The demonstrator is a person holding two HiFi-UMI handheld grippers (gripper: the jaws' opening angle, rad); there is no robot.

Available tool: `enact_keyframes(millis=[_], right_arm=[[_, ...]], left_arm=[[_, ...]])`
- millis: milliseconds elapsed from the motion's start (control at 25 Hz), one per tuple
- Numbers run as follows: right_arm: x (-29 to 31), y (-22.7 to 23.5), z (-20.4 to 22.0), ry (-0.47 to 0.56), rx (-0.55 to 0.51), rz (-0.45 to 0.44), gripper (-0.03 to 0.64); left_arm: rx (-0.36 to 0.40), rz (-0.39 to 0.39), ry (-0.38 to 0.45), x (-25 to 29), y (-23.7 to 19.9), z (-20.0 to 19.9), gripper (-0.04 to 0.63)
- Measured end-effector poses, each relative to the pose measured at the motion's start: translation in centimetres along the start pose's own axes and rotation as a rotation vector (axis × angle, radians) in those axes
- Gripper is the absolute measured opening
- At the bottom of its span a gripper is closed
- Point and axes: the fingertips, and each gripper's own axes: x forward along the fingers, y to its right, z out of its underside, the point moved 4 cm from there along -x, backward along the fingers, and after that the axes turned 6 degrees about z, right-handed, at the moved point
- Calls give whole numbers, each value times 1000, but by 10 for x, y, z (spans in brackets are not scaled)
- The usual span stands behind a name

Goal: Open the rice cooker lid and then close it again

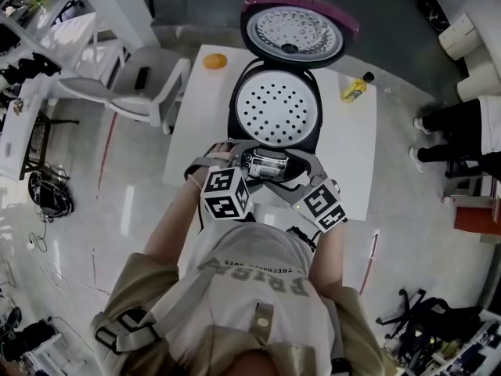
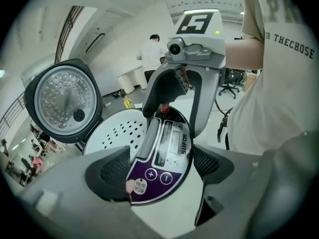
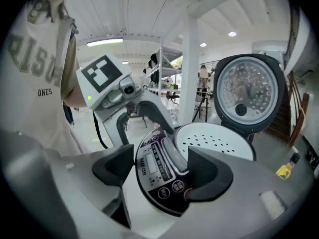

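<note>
The rice cooker stands on a white table (image 1: 348, 147) with its lid (image 1: 293, 30) swung up and back, silver inner plate showing. A white perforated tray (image 1: 275, 112) fills the pot. The purple control panel (image 1: 266, 164) faces me at the front. My left gripper (image 1: 228, 161) and right gripper (image 1: 307, 175) hover at the panel's two front corners. In the left gripper view the left gripper (image 2: 159, 171) is open, the panel (image 2: 164, 153) showing between its pads. The right gripper (image 3: 162, 168) is likewise open over the panel (image 3: 157, 163), with the raised lid (image 3: 246, 91) behind.
An orange fruit (image 1: 215, 61) lies at the table's far left corner and a yellow bottle (image 1: 354, 90) at the far right. A white chair (image 1: 133, 77) stands left of the table. A person's legs (image 1: 454, 131) are at the right.
</note>
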Motion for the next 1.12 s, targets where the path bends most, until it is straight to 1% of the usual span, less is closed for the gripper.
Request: enact_keyframes(millis=[160,280,400,520,600,800,960,1120], right_arm=[[-19,26,-13,212,161,96,336],[-33,45,-17,296,221,163,336],[-39,67,-16,329,246,232,336],[-44,88,-17,356,263,299,335],[-47,99,-18,379,274,325,336],[-55,123,-23,423,298,359,336],[-56,147,-22,417,310,374,336],[-55,173,-23,430,344,375,336]], left_arm=[[-94,-20,104,-16,-17,1,408],[-135,-76,175,-32,-40,5,408],[-167,-144,213,-45,-68,15,408],[-201,-177,241,-53,-90,25,408],[-218,-200,253,-58,-103,31,408],[-238,-267,264,-67,-135,40,408],[-266,-285,270,-67,-161,46,408],[-290,-310,247,-62,-184,55,408]])
